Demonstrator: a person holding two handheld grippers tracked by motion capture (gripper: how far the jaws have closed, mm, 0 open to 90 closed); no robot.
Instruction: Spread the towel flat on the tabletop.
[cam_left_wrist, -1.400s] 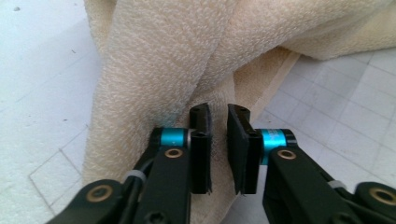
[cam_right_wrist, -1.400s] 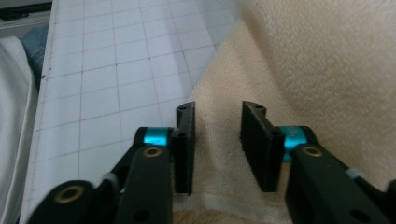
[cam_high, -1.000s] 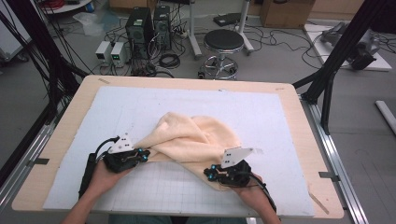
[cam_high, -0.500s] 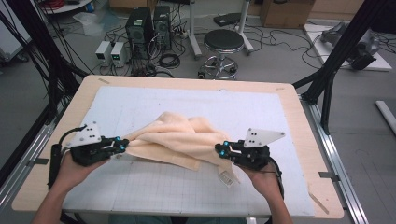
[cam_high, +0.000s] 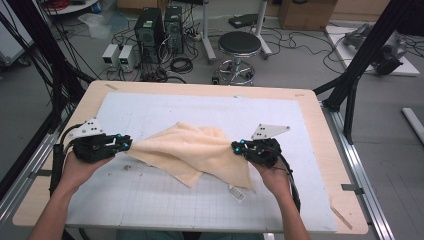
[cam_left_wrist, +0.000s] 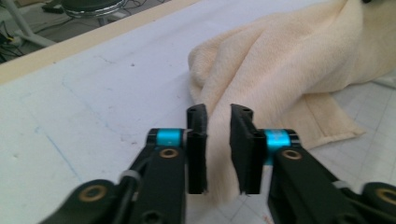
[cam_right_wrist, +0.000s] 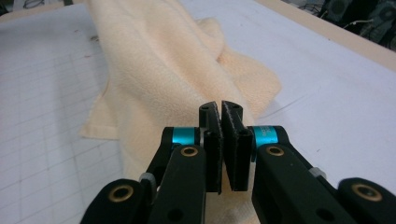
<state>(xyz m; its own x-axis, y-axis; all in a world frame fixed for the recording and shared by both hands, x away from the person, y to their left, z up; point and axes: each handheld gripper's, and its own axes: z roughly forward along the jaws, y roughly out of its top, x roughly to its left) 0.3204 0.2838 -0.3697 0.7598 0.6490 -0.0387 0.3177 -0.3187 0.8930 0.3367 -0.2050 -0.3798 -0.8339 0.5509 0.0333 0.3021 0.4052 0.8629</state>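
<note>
From the high view, a cream towel (cam_high: 192, 150) is lying stretched between the left gripper (cam_high: 125, 143) and the right gripper (cam_high: 237, 146) on the white mat (cam_high: 150, 195), with its label (cam_high: 238, 193) lying just below the right gripper.

In the left gripper view, the left gripper (cam_left_wrist: 218, 145) is standing slightly parted, with towel (cam_left_wrist: 289, 70) cloth running loosely between its jaws.

In the right gripper view, the right gripper (cam_right_wrist: 220, 140) is pinching the towel (cam_right_wrist: 159, 65), jaws nearly meeting.
</note>
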